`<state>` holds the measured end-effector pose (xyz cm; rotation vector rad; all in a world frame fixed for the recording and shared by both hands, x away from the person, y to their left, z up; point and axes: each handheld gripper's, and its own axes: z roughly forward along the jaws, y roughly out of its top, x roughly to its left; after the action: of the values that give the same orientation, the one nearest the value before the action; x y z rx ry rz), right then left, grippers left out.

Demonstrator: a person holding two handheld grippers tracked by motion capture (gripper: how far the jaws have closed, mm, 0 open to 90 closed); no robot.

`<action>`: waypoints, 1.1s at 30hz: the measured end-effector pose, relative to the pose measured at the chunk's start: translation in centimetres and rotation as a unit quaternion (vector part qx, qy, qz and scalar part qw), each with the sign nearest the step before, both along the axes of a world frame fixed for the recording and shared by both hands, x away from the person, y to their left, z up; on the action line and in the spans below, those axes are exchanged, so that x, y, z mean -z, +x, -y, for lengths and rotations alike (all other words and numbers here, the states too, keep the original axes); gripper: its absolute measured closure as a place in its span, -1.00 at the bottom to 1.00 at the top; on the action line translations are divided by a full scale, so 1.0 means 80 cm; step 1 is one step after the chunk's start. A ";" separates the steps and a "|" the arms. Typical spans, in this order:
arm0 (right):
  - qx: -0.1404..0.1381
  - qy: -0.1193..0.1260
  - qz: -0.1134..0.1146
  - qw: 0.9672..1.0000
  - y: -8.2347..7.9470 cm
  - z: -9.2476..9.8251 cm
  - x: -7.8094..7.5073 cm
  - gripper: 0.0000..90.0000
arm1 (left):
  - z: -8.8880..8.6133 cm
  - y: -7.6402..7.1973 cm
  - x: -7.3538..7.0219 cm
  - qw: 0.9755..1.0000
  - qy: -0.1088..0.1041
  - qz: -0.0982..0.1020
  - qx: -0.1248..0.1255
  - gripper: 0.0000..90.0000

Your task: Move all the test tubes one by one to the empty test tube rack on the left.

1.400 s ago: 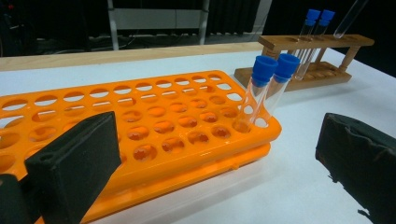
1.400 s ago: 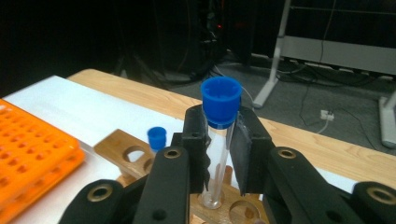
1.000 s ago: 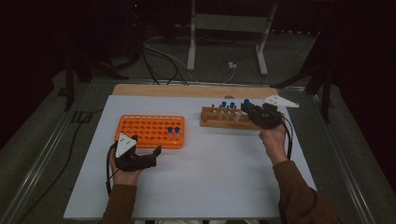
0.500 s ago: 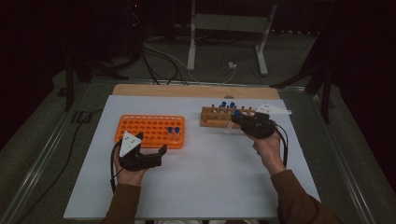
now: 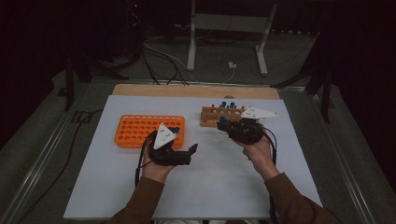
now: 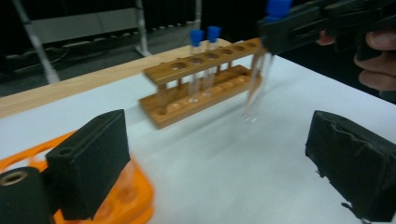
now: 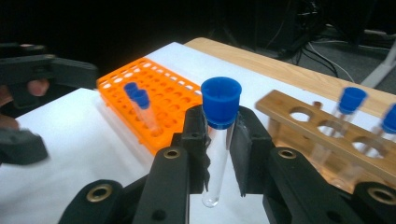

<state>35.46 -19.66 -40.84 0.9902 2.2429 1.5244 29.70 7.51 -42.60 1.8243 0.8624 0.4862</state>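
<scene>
My right gripper [image 5: 223, 125] is shut on a clear test tube with a blue cap [image 7: 221, 102], holding it upright just in front of the wooden rack [image 5: 210, 116]. Two more blue-capped tubes [image 6: 203, 37] stand in that rack. The orange rack [image 5: 140, 130] lies to the left with two capped tubes [image 7: 137, 100] near its right end. My left gripper [image 5: 191, 153] hovers in front of the orange rack's right end, pointing towards the held tube [image 6: 254, 88]. Its jaws have just been closing a little but stand wide, with nothing between them [image 6: 219, 163].
Both racks rest on a white board [image 5: 210, 186] laid over the table, with a wooden strip [image 5: 187, 90] along its far edge. Beyond the table stand metal stand legs [image 5: 191, 46] and loose cables [image 5: 159, 56] on the floor.
The right gripper has carried the tube leftwards and nearer, away from the wooden rack. The left gripper has moved right and risen towards the middle of the board.
</scene>
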 end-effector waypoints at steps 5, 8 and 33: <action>-0.015 -0.001 0.000 1.000 -0.004 -0.013 -0.004 0.72 | 0.022 0.011 0.001 1.000 0.012 -0.005 0.012 -0.61; -0.023 -0.002 -0.001 1.000 -0.006 -0.021 -0.004 0.72 | 0.032 0.015 0.004 1.000 0.017 -0.002 0.019 -0.43; -0.054 0.000 -0.005 0.999 -0.015 -0.043 -0.001 0.64 | 0.045 0.025 0.015 0.999 0.009 0.000 0.051 0.74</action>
<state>34.26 -16.20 -40.73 0.8932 2.3377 1.5662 31.72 3.91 -43.83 1.8745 0.7622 0.4301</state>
